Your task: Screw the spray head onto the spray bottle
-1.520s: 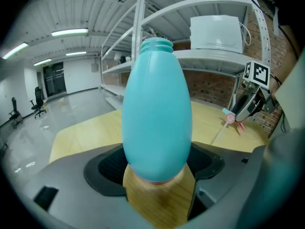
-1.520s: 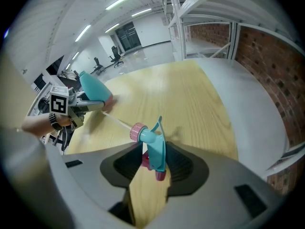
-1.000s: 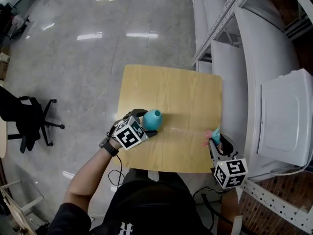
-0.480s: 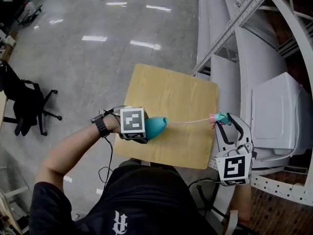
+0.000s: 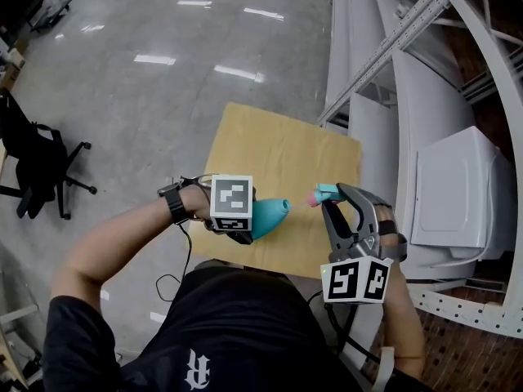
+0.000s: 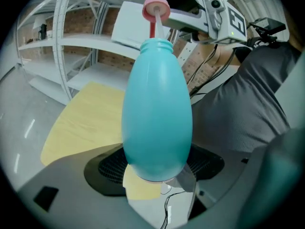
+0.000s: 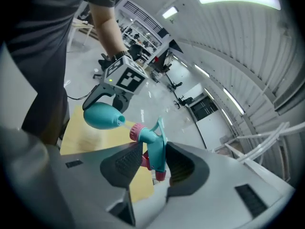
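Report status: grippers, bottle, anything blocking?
Left hand-held gripper shut on bottle, above table. Right hand-held gripper shut on spray head. Tube in bottle neck, collar not yet seated. Nothing in the way.

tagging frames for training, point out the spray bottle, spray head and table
spray bottle (image 6: pixel 157 109), left gripper view, teal belly
spray head (image 7: pixel 156 150), right gripper view, teal body
table (image 5: pixel 278 149), head view, bare wooden top

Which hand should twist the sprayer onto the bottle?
Right. The right gripper holds the teal-and-pink plastic spray head, its collar facing the mouth of the teal plastic bottle clamped in the left gripper.
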Motion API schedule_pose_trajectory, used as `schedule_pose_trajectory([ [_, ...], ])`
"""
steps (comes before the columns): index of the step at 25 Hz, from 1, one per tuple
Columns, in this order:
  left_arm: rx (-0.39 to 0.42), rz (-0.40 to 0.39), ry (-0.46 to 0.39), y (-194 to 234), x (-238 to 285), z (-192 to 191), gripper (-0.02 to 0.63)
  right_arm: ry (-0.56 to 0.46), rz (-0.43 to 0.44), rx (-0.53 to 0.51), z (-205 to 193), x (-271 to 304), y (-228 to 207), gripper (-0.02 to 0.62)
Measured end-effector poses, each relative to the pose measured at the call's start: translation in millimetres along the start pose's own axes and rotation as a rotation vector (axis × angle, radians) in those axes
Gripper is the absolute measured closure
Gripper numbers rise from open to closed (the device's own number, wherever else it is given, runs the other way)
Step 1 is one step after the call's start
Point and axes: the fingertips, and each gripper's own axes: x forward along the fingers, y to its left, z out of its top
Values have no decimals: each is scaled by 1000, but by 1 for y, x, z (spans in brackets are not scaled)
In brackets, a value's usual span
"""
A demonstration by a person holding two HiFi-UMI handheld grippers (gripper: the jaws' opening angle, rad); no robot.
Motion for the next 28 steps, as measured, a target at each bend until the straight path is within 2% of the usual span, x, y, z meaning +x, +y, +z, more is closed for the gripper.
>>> schedule_pose_trajectory([
  [5, 21, -8, -15, -1, -4, 7, 221, -32, 70, -62, 23, 14, 28, 437],
  [12, 27, -2, -31, -1, -10, 11, 221, -14, 49, -138, 28, 18, 29, 437],
  [15, 24, -2, -39, 0, -9, 14, 221, 26, 34, -174, 27, 18, 30, 437],
  [19, 7, 55, -63, 9, -9, 17, 221, 139, 21, -192, 24, 22, 27, 437],
  [24, 16, 118, -166, 19, -14, 34, 221, 217, -37, -268, 28, 20, 15, 436],
  [28, 70, 201, -280, 30, -25, 57, 221, 254, -74, -313, 30, 14, 5, 436],
])
